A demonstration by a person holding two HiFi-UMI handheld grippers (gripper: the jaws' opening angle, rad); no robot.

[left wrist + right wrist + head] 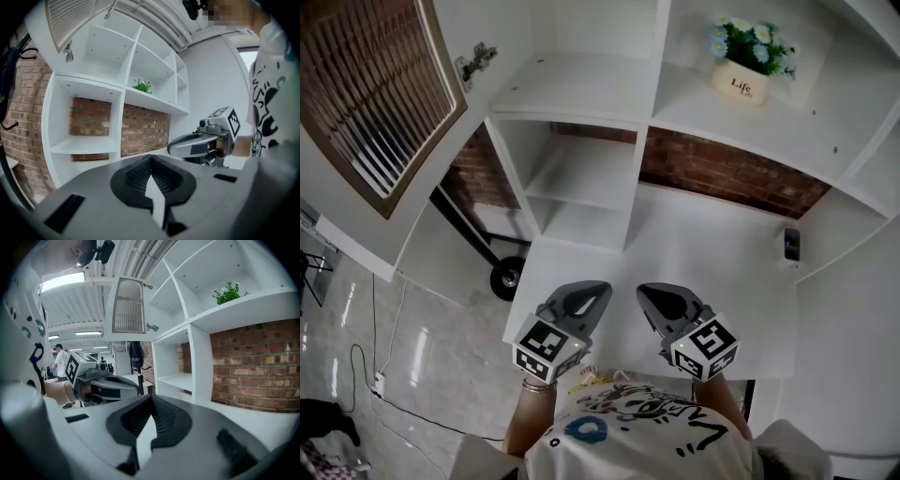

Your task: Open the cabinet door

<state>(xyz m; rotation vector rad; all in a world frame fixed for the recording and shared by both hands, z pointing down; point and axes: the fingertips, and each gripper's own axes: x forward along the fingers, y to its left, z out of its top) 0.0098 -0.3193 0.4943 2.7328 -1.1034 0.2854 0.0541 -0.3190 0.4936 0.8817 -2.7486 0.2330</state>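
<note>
Pretty much calling this one done. Can see the cabinet door (375, 103), the one with the slatted panel, swung right out at the upper left of the head view, well clear of the white shelf unit (572, 89) and showing its hinge (475, 64). Same story from the right gripper view: hanging high up, turned away from the shelves.

Found the left hand-held gripper (592, 292) and the right hand-held gripper (652, 295) side by side down low over the white tabletop (712, 253), close to the torso and well apart from the door. Pressed together on both, pinching nothing, going by each one's own view.

Also spotted a flower pot (742, 80) up on a shelf and a small dark gadget (790, 244) at the back of the tabletop, with neither hand-held gripper anywhere near them.

Judging by this, nothing obvious left to do except maybe parking the hands. Can't tell whether open all the way to its stop, though.
</note>
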